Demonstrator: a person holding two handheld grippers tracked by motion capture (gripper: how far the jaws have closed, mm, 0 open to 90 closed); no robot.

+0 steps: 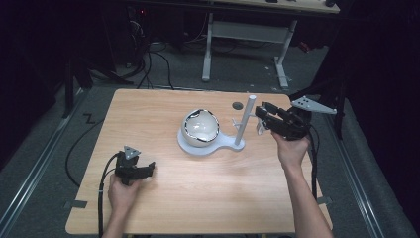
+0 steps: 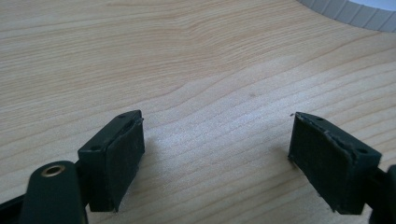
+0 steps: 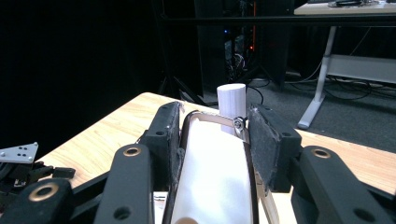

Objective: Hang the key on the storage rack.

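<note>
A white stand [image 1: 225,143] with a round base and an upright post [image 1: 246,119] sits mid-table. On the base rests a white cup [image 1: 199,128] with a dark rim, tilted so its mouth faces up. My right gripper [image 1: 262,116] is held level just right of the post, shut on a second white cup [image 3: 212,177] with a dark rim; the post's top [image 3: 232,100] stands right behind it. My left gripper [image 1: 150,167] rests low on the table at the front left. It [image 2: 215,154] is open, with bare wood between the pads [image 2: 123,154].
A small dark round hole [image 1: 237,105] lies in the tabletop behind the post. The stand's ribbed base edge [image 2: 345,9] lies ahead of the left gripper. A white-legged desk [image 1: 277,34] and cables stand on the floor beyond the table's far edge.
</note>
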